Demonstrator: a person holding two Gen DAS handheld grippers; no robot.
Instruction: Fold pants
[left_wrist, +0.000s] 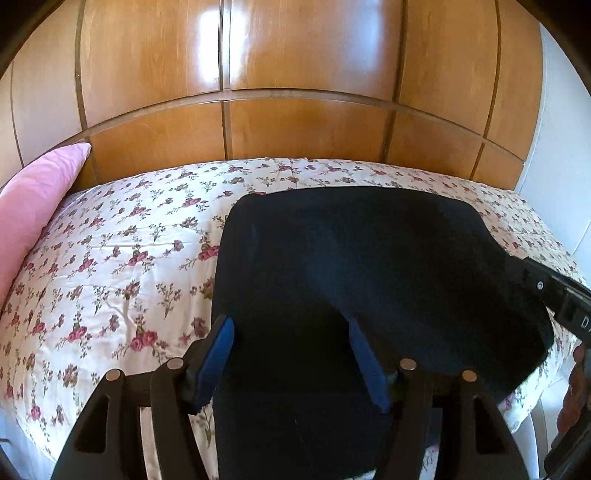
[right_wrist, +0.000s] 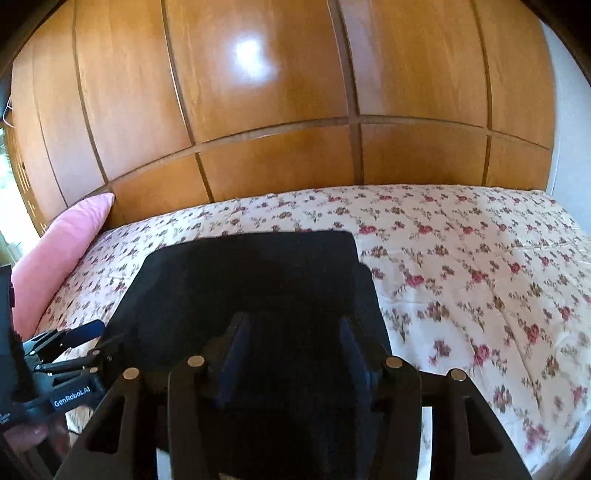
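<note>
Pants: dark navy pants (left_wrist: 369, 266), folded into a broad flat slab with smooth, rounded edges. The near end spills toward the front edge of the bed, and there's hardly a wrinkle to pick out in that dark cloth.
Where they lie: on the flowered bedspread (left_wrist: 129, 240), well apart from the pink pillow (left_wrist: 40, 199), with open bedspread between the two.
Left gripper: the left gripper (left_wrist: 290, 328) hovers over the pants' edge on the pillow side. Its jaws stand wide, blue pads (left_wrist: 218, 362) spread, dark cloth beneath them and nothing pinched.
Right gripper: the right gripper (right_wrist: 293, 321) is over the pants on the side away from the pillow. Its jaws are parted, cloth shows in the gap, and I see no pinch.
Hands: a bit of the person's right hand (left_wrist: 572, 387) shows at the frame's edge, behind that tool.
Surroundings: glossy wooden wardrobe doors (left_wrist: 295, 122) run behind the pillow along the far side of the bed, with window glare on the panels.
In the way: nothing lies on the pants, only the two tools above them.
Writing: "GenRobot.AI" in white on the left gripper's body (right_wrist: 72, 398). The lettering on the right tool is cut off and can't be read.
</note>
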